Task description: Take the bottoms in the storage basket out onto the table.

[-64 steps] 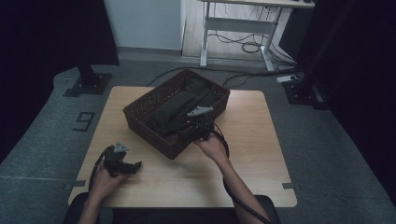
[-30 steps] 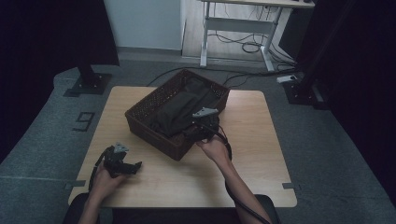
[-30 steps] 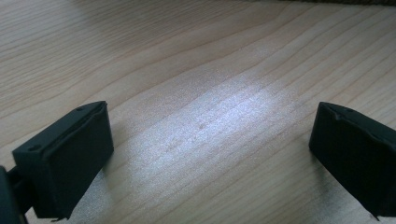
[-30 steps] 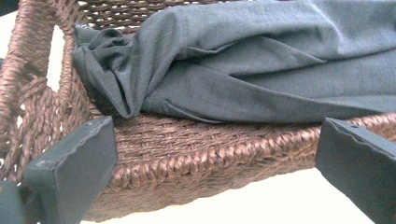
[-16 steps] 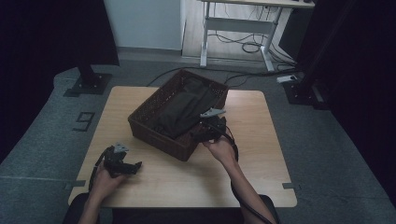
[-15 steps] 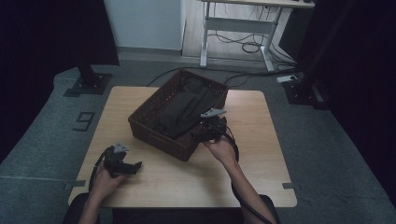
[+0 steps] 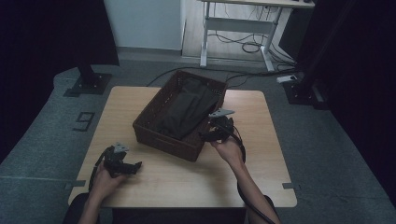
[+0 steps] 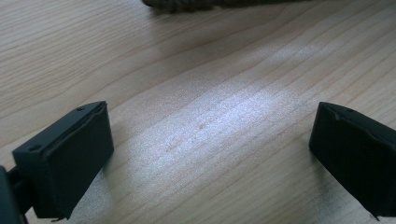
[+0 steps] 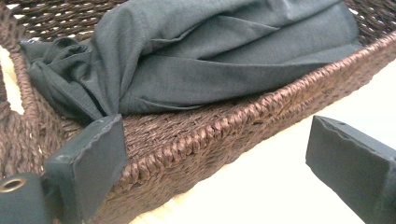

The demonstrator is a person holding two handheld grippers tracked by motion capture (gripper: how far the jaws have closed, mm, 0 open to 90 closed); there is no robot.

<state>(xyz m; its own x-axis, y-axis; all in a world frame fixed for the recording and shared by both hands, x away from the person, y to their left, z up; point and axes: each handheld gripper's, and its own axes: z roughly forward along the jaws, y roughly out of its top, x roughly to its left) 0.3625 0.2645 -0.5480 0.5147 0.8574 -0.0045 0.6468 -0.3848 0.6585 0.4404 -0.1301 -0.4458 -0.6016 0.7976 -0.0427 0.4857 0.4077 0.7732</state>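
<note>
**Two grippers, one basket, one dark cloth**

Both grippers are out on the wooden table, each held in a hand coming in from the near edge. The woven brown basket sits angled across the middle of the table, and inside it lies a dark grey cloth, bunched up and folded along the basket's length.

So the right gripper is parked at the basket's near right corner. In the right gripper view its jaws stand wide apart and straddle the braided rim: one jaw is inside the basket, right by a bunched end of the cloth, the other hangs outside over the tabletop. They've just been closing a little, but the pads aren't pressing on anything; the rim is between them with plenty of gap on the outer side. Can't tell if the inner pad actually touches the cloth or just sits next to it.

The left gripper rests low on the table near the front left corner, well apart from the basket. Its own view shows the jaws spread wide with bare wood grain between them, and just the basket's bottom edge up at the top.
</note>
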